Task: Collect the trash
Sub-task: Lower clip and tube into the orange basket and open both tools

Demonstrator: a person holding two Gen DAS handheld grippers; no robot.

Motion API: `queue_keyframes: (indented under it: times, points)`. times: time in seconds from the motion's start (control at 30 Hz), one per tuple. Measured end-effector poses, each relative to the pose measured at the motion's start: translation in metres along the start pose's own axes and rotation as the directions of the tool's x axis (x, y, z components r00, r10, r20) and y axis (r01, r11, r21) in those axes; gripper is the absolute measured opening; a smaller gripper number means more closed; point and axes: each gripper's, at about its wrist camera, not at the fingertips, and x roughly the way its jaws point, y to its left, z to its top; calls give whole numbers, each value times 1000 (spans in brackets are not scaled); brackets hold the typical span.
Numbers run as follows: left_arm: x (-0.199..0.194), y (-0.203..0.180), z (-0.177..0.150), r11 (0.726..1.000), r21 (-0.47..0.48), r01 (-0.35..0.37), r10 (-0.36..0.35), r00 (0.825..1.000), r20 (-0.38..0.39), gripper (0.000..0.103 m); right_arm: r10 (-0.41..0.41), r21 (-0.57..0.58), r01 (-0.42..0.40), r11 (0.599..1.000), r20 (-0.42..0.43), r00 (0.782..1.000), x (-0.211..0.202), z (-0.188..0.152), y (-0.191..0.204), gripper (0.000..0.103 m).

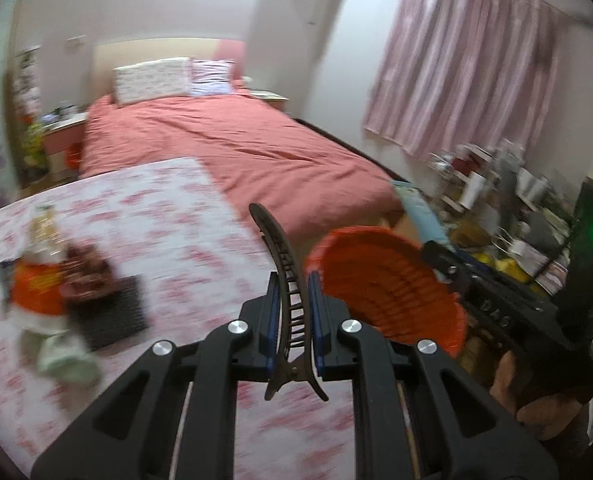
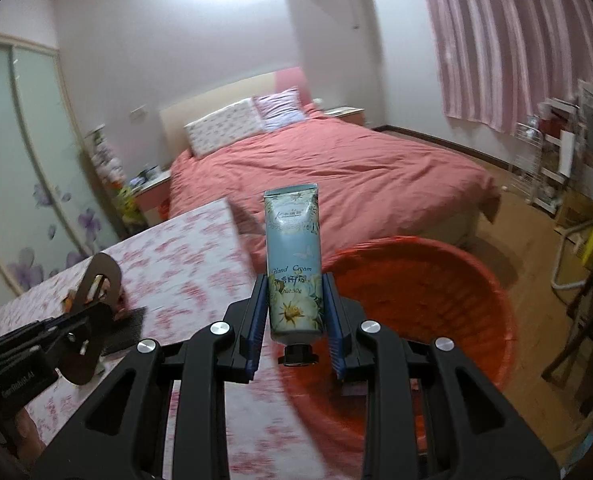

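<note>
Brown plastic, a curved hair clip [image 1: 287, 280] stands pinched between the pads of the left gripper [image 1: 292, 304] above the floral-clothed table [image 1: 168, 216]. Beside it, the right gripper [image 2: 294, 304] clamps a pale blue hand cream tube [image 2: 294, 260], cap toward the camera, over the orange basket [image 2: 456, 292] near the table's edge. Behind lie leftover wrappers [image 1: 40, 276], blurred, and a pink bed [image 2: 336, 176].

Blurred beyond reading at left of the left wrist view: an orange-and-white packet [image 1: 36, 292] and a dark mat [image 1: 112, 312] on the floral tablecloth [image 1: 176, 216]. Orange basket [image 1: 388, 284] partly hidden behind the right gripper [image 1: 440, 256]; cluttered shelves [image 1: 496, 184] at right smeared, contents indistinct.
</note>
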Motion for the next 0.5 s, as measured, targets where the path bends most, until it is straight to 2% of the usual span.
queue_keyframes:
  times: [0.2, 0.37, 0.4, 0.43, 0.47, 0.5]
  points:
    - [53, -51, 10, 993, 65, 101, -97, 994, -52, 14, -27, 88, 27, 996, 5, 1000, 10, 5, -39, 27]
    - [98, -74, 11, 989, 89, 122, -111, 987, -115, 15, -34, 134, 34, 990, -4, 999, 26, 7, -61, 28]
    - [104, -74, 11, 990, 83, 116, -105, 987, -122, 18, -35, 136, 35, 990, -8, 999, 28, 6, -64, 29]
    - [110, -73, 10, 991, 77, 111, -101, 986, -132, 27, -42, 142, 44, 989, -16, 999, 31, 5, -68, 29]
    - [118, -71, 8, 993, 67, 101, -90, 985, -144, 32, -44, 144, 47, 988, -21, 999, 35, 3, -71, 35]
    - [120, -70, 6, 994, 62, 91, -81, 986, -145, 42, -44, 144, 47, 988, -26, 999, 37, 2, -74, 41]
